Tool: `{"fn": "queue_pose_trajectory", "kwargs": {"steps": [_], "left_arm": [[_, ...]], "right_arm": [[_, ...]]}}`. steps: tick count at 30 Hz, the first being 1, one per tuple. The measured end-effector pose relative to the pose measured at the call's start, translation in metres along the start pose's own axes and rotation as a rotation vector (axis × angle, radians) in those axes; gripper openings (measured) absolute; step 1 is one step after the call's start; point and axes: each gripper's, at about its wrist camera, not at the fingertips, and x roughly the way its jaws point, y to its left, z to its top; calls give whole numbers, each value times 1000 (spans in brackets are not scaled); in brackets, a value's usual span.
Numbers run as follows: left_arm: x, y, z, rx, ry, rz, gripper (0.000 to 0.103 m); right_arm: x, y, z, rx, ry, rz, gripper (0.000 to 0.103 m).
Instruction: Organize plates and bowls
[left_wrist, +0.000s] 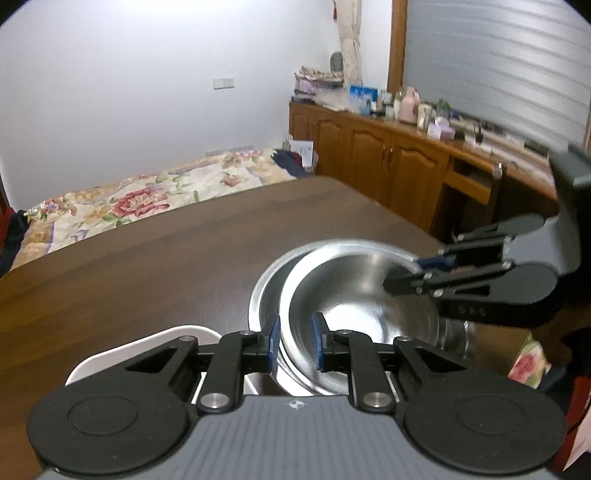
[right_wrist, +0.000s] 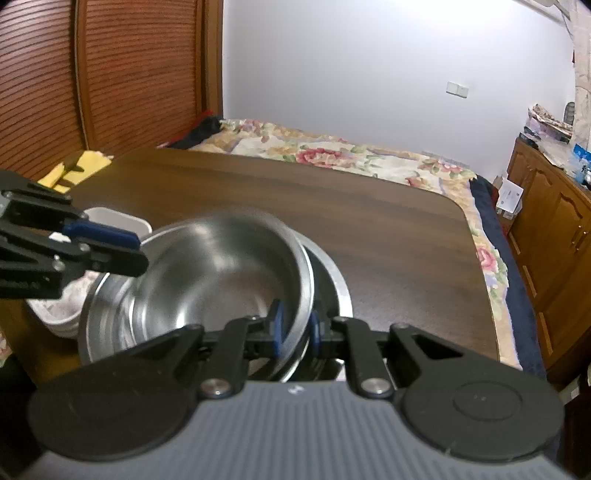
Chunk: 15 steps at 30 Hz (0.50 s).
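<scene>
The upper steel bowl (left_wrist: 354, 291) sits tilted inside a larger steel bowl (left_wrist: 264, 291) at the near part of the worktop (left_wrist: 166, 240), its rim pinched on opposite sides: the left gripper (left_wrist: 295, 341) is clamped on the near-left rim, the right gripper (right_wrist: 297, 325) on the right rim; both have one pad inside and one outside the wall. The hold is thin and on slick metal; uneven lifting or lowering could let the rim slip and the bowl clatter down, or drag the lower bowl. A white dish (right_wrist: 122, 219) lies just left of the bowls, close to the left gripper, so leftward room is tight; the far worktop is bare, with a bed (right_wrist: 332, 155) beyond its far edge.
</scene>
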Motion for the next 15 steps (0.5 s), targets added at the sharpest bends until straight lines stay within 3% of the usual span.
{"fn": "queue_pose_trajectory", "kwargs": {"steps": [9,12,14,15], "left_arm": [[-13,-6,4,-31,-85,14,20],[-15,-9,2,-28,-118,31,30],[-15,-12,0,-20,-142,53,41],[-16,-13,-1,-16,-155,59,51]], "right_arm": [[-9,-5,-7,66,-112,11,17],[-17,-4,-10,75,-165,-2,17],[-23,-3,-12,75,-195,-5,24],[-25,-3,-14,73,-206,-5,34]]}}
